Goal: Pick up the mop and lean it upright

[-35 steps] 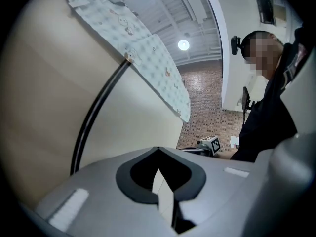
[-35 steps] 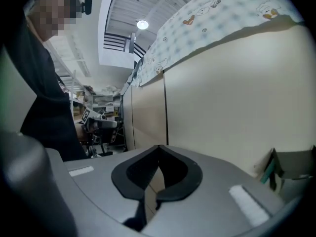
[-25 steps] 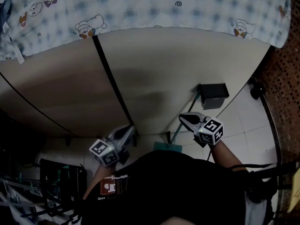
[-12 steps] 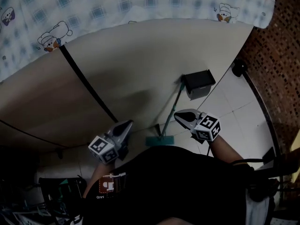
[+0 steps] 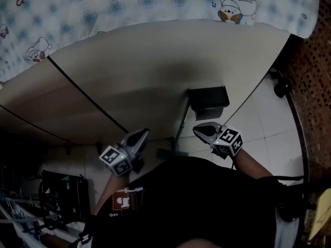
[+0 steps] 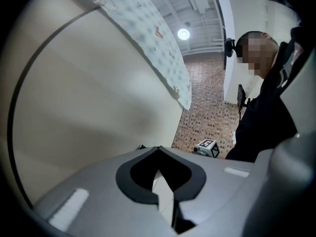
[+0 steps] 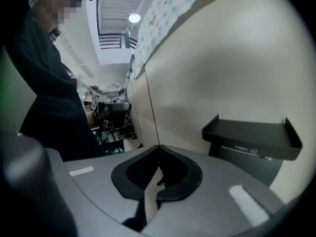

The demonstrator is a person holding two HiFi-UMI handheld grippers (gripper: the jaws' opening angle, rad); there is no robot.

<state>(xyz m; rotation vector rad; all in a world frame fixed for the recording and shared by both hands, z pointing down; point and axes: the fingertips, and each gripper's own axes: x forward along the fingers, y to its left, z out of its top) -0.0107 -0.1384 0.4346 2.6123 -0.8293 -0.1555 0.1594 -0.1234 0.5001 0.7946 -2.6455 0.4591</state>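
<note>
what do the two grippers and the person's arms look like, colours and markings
Both the left gripper and the right gripper are smooth pale grey shells tapering to a point, with black-lined jaws. Each carries a white cube printed with black square markers. The person wears a black top with a small light patch.

The beige panel (image 5: 145, 71) walls off everything ahead of me; the black bin (image 5: 208, 101) stands against it just past my right gripper (image 5: 198, 130); the mop handle (image 5: 181, 122) slants through the gap beside it; white floor tiles (image 5: 269, 123) lie open rightward, up to the brick wall (image 5: 313, 71); a dark rack (image 5: 64, 190) crowds my lower left.
</note>
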